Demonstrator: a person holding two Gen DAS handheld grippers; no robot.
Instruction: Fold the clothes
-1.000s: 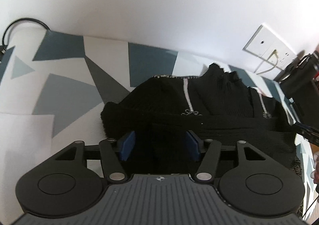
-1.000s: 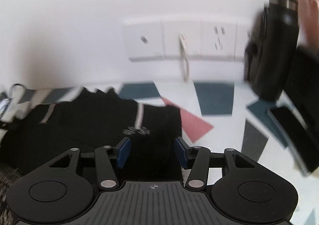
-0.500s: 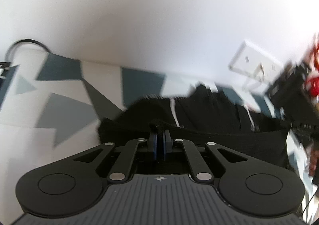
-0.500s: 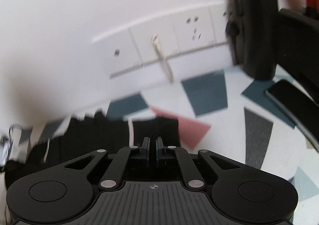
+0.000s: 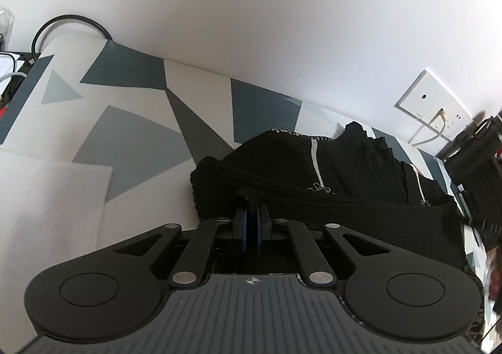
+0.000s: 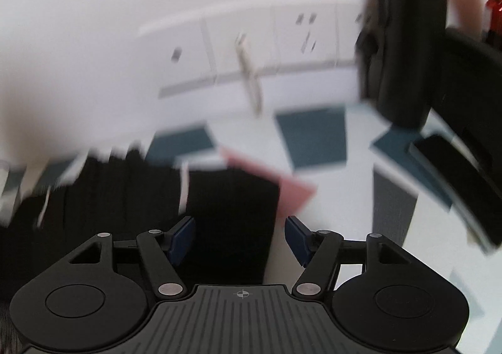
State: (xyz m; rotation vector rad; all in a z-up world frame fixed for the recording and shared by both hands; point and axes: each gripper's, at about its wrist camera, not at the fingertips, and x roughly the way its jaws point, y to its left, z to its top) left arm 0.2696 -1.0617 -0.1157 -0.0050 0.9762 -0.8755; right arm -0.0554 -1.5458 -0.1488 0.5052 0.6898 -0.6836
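Observation:
A black knit garment [image 5: 313, 184] with thin white stripes lies partly folded on the patterned table [image 5: 131, 122]. My left gripper [image 5: 251, 213] is shut on a fold of the garment at its near edge. In the blurred right wrist view, the same black garment [image 6: 157, 197] lies to the left and below. My right gripper [image 6: 240, 236] is open, its blue pads [image 6: 182, 239] spread wide over the garment's right edge, with nothing clamped between them.
White wall sockets with a plugged cable [image 6: 251, 71] run along the wall. A black bottle [image 6: 404, 40] stands at the right with a hand behind it, and a dark flat device [image 6: 461, 172] lies nearby. A black cable loop [image 5: 69, 28] sits far left.
Both grippers shut on the garment half a second ago. The left stays shut on the fabric; the right has since opened and let go, and its view is moving.

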